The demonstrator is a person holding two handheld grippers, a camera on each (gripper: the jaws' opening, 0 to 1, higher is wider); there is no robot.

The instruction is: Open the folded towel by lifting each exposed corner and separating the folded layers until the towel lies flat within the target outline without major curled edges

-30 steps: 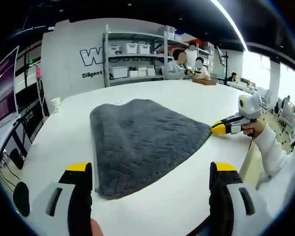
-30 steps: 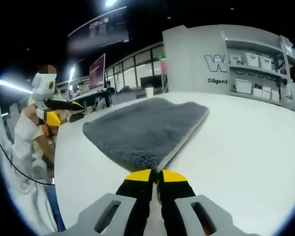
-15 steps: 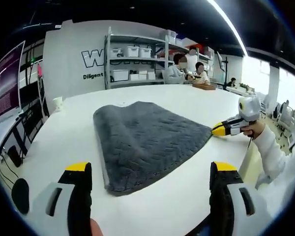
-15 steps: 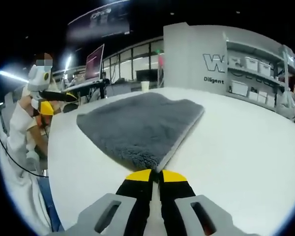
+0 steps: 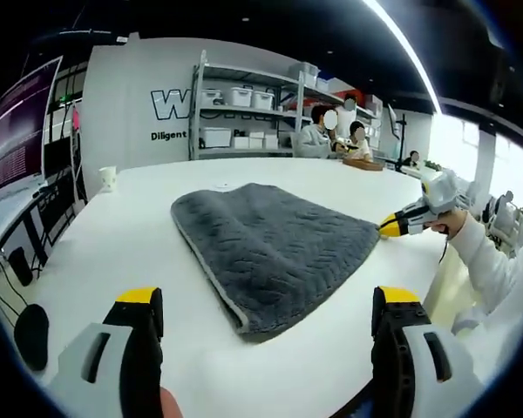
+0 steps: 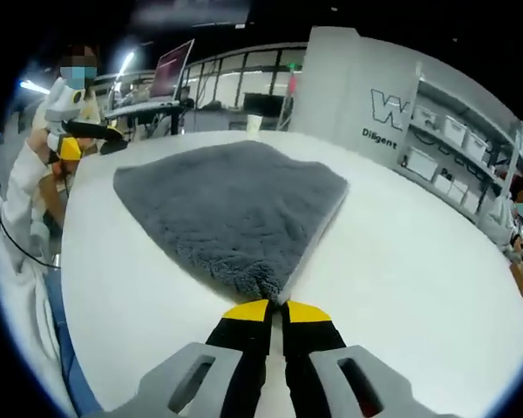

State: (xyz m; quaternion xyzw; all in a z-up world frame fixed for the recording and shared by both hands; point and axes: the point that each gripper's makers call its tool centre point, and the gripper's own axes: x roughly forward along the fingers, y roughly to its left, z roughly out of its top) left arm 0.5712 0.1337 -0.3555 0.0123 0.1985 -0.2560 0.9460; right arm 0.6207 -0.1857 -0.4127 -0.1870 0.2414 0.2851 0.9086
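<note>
On the white table [image 5: 113,235] lies the grey towel [image 5: 275,248], folded; right gripper [image 6: 276,305] pinches its near corner, while left gripper [image 5: 266,300] gapes apart before its edge.

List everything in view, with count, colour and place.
towel: one, grey, folded on the table, one corner pinched by the right gripper.
table: one, white, under the towel.
paper cup: one, pale, far table edge.
shelving: one grey rack with white bins, at the back wall.
seated people: two, beyond the table.
left gripper: one, yellow-tipped, open, short of the towel.
right gripper: one, yellow-tipped, shut on a towel corner.
</note>
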